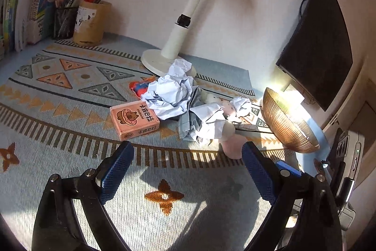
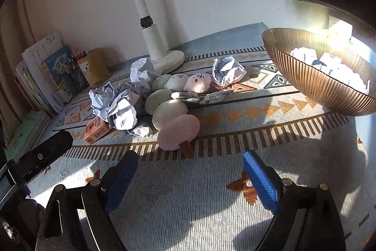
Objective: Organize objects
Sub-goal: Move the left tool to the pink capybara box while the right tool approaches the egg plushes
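Right wrist view: right gripper (image 2: 190, 164) jaws spread wide, nothing between them, blue ribbed pads (image 2: 260, 182) over bare mat (image 2: 235, 215). Mat is flat woven cloth, grey-blue with orange triangles and a dark comb-stripe band.

Ahead of the pads, a plush skewer (image 2: 174, 119): three soft round felt balls in a row, green, cream, pink, on a brown stick end. A second one (image 2: 183, 82) lies behind it, faces stitched on. A small patterned fabric bow (image 2: 202, 95) sits between and to the right of them.

Crumpled paper (image 2: 117, 102), stiff creased white-blue sheets, piled left of the plush; one more wad (image 2: 228, 72) sits apart to the right, near the bowl (image 2: 312, 84). Bowl is ribbed, amber, translucent, with more paper wads (image 2: 329, 65) already inside.

Pink card box (image 2: 96, 129), rectangular, touches the left pile's edge.

Left wrist view: left gripper (image 1: 185, 152) also wide, empty, hovering over mat short of the box (image 1: 135, 119) and pile (image 1: 171, 95). Red-blue toy (image 1: 139, 87) half hidden behind the pile. White lamp (image 1: 169, 51), round base, tube neck, at the wall. Mesh pen cup (image 1: 64, 21) and kraft paper cup (image 1: 90, 24) beside upright books (image 1: 40, 4), far left.
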Demonstrator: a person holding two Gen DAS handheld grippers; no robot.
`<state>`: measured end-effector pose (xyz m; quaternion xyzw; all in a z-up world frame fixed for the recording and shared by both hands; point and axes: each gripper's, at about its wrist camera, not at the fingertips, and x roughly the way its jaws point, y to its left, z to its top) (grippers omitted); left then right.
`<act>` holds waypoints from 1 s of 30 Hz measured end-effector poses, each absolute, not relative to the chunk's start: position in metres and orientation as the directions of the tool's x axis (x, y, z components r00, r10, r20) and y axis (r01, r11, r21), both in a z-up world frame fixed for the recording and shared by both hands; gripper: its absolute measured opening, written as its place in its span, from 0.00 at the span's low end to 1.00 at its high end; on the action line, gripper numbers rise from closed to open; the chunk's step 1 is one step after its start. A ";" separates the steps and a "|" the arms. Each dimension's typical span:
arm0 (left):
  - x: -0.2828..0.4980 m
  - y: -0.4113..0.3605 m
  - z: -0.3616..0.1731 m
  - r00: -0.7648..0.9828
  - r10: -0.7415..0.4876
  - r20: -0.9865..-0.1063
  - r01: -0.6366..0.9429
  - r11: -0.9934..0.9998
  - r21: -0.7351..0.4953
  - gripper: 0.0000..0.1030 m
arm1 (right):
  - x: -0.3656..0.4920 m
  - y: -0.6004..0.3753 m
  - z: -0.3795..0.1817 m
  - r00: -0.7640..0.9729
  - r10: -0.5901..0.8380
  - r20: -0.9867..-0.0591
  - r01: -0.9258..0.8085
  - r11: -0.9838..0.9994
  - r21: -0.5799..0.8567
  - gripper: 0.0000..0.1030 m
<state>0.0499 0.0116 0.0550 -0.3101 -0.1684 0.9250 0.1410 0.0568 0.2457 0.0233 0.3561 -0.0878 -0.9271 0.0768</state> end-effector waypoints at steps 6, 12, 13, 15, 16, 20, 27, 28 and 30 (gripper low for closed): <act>0.048 0.007 0.053 -0.745 0.416 -0.521 -0.182 -0.879 -0.442 0.90 | 0.055 0.246 0.021 -0.721 -0.215 -0.658 0.080 -0.970 0.229 0.88; 0.045 0.002 0.049 -0.734 0.439 -0.518 -0.178 -0.861 -0.477 0.90 | 0.053 0.248 0.020 -0.714 -0.221 -0.664 0.081 -0.968 0.236 0.88; 0.045 0.003 0.049 -0.732 0.441 -0.519 -0.181 -0.861 -0.475 0.90 | 0.053 0.248 0.019 -0.712 -0.222 -0.666 0.079 -0.968 0.238 0.88; 0.045 0.003 0.048 -0.730 0.438 -0.524 -0.179 -0.863 -0.472 0.90 | 0.052 0.249 0.019 -0.706 -0.223 -0.672 0.077 -0.967 0.241 0.88; 0.045 0.002 0.047 -0.727 0.442 -0.526 -0.178 -0.861 -0.477 0.90 | 0.051 0.249 0.018 -0.703 -0.224 -0.675 0.075 -0.967 0.243 0.88; 0.038 -0.007 0.044 -0.690 0.462 -0.557 -0.162 -0.849 -0.503 0.90 | 0.048 0.252 0.016 -0.686 -0.243 -0.686 0.072 -0.961 0.268 0.88; -0.006 -0.024 0.047 -0.649 0.270 -0.711 -0.231 -0.961 -0.155 0.96 | 0.015 0.245 0.015 -0.617 -0.257 -0.744 0.076 -0.960 0.268 0.88; -0.019 -0.026 0.040 -0.615 0.254 -0.746 -0.245 -0.961 -0.126 0.96 | 0.009 0.241 0.016 -0.610 -0.247 -0.753 0.086 -0.965 0.247 0.88; -0.042 -0.025 0.025 -0.556 0.217 -0.802 -0.267 -0.961 -0.075 0.96 | -0.005 0.232 0.015 -0.578 -0.240 -0.780 0.118 -0.970 0.212 0.88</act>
